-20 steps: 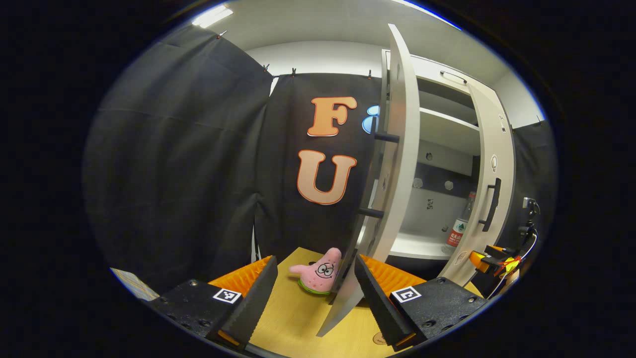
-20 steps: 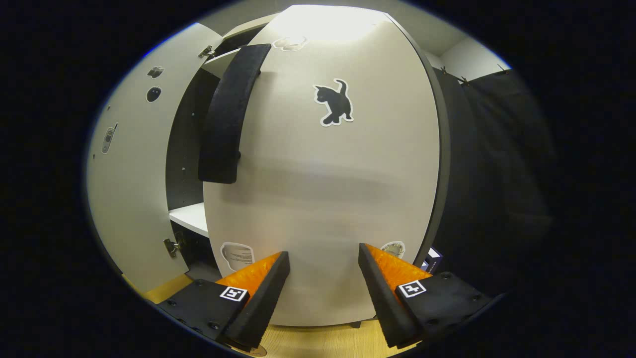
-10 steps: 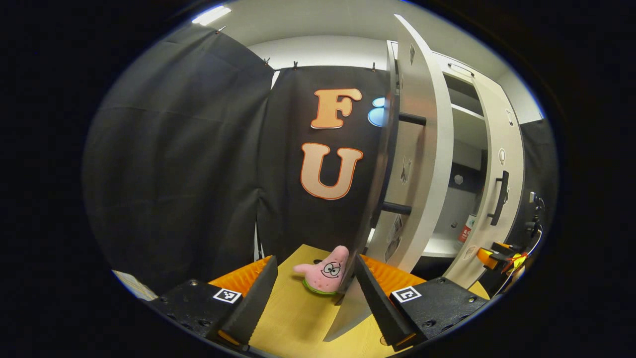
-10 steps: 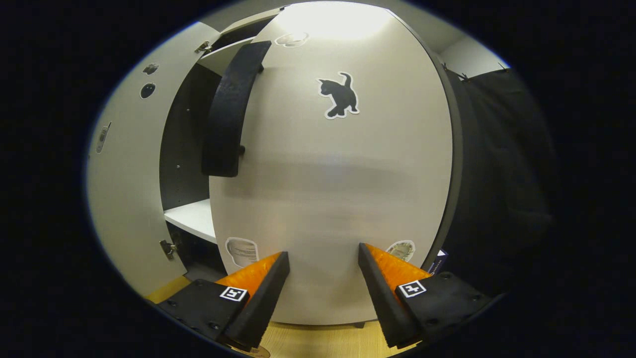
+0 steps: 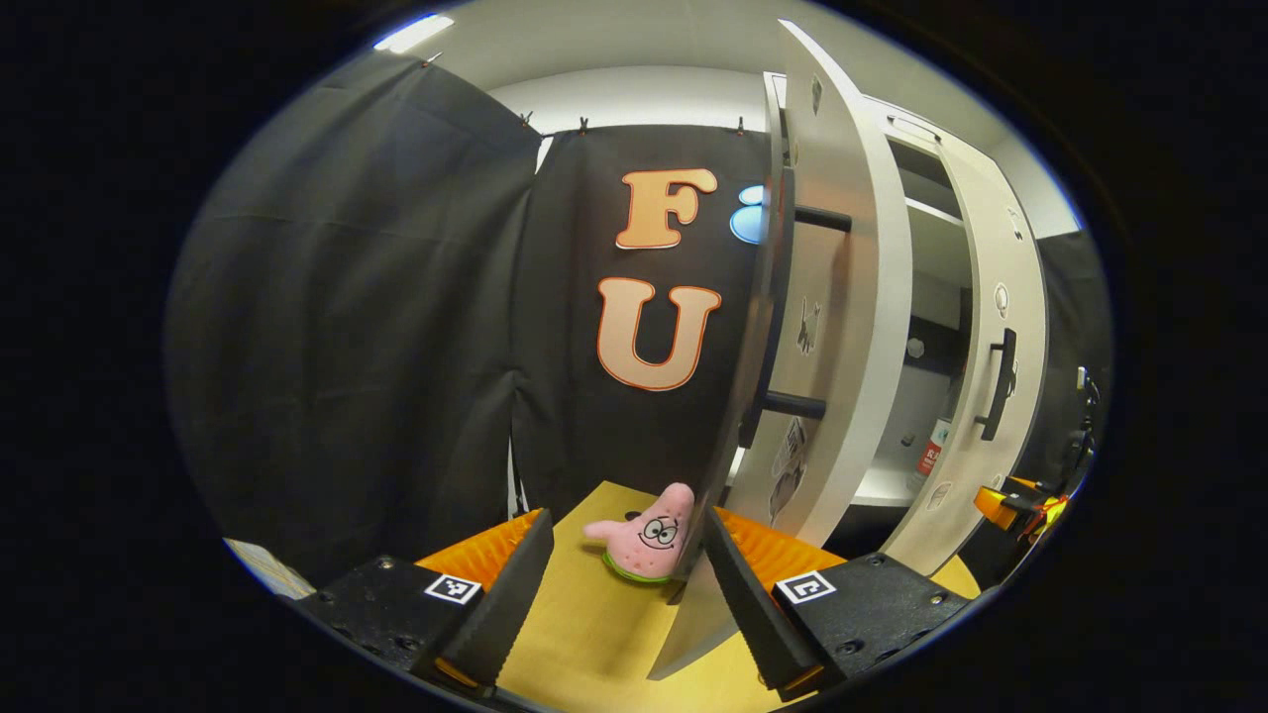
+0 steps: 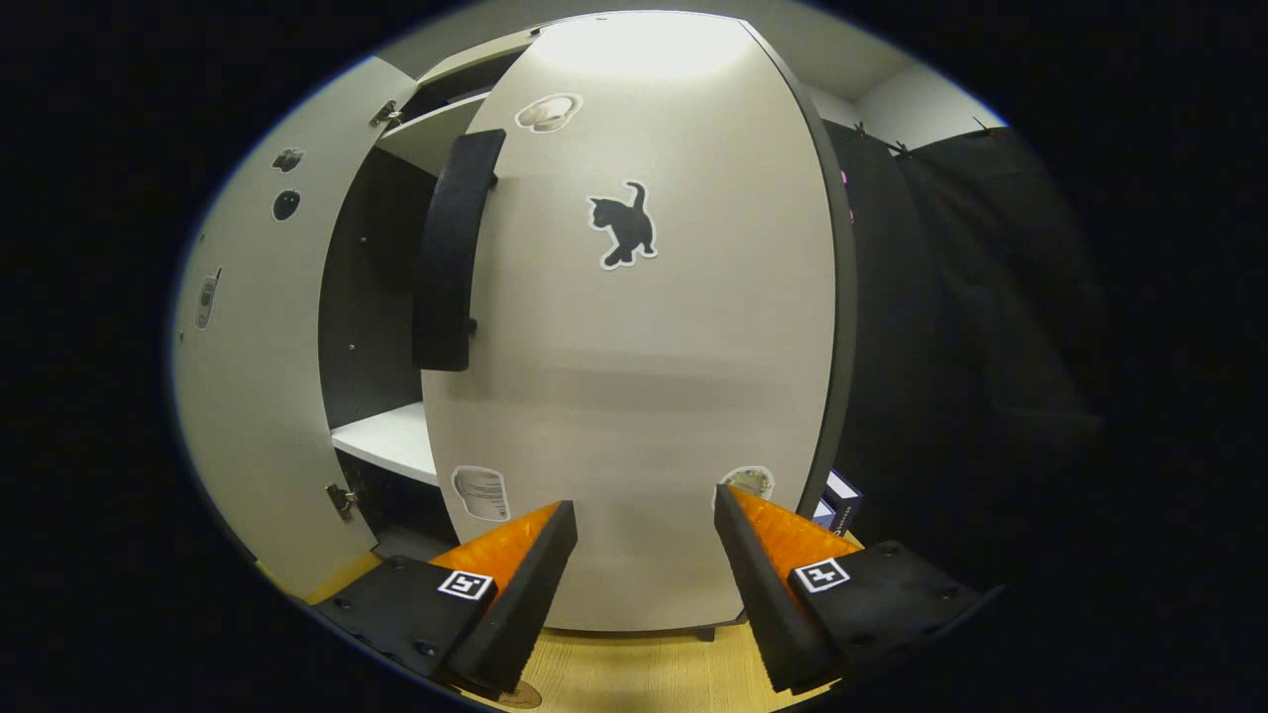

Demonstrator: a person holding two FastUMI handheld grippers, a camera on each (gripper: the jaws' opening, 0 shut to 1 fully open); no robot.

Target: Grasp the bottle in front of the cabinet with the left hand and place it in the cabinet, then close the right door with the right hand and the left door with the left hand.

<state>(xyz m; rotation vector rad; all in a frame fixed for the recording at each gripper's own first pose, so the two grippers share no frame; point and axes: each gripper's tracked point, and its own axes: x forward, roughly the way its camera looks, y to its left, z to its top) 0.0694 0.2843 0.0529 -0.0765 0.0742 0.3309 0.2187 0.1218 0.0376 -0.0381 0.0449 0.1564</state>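
In the left gripper view my left gripper (image 5: pixel 622 540) is open, low over the wooden table (image 5: pixel 584 634). The white cabinet's left door (image 5: pixel 842 327) stands half open, and its free edge passes close by the inner side of one of my fingers (image 5: pixel 738 594). Through the narrow gap between the doors I see a strip of the bottle (image 5: pixel 931 454) standing on the cabinet's shelf. The right door (image 5: pixel 996 297) with its dark handle (image 5: pixel 999 384) is nearly shut. In the right gripper view my right gripper (image 6: pixel 644 510) is open, facing the right door (image 6: pixel 634 396) with its cat sticker (image 6: pixel 621 224).
A pink star plush toy (image 5: pixel 649 530) lies on the table just beyond my left fingertips. The right gripper's body (image 5: pixel 1020 503) shows low beside the right door. The left door's inner face (image 6: pixel 248 347) and a white shelf (image 6: pixel 386 441) sit left of the right door. Boxes (image 6: pixel 837 500) stand behind its right edge.
The gap between the two doors has narrowed and hides more of the bottle. The right door has swung further toward shut, away from the right gripper. Both grippers stay open.
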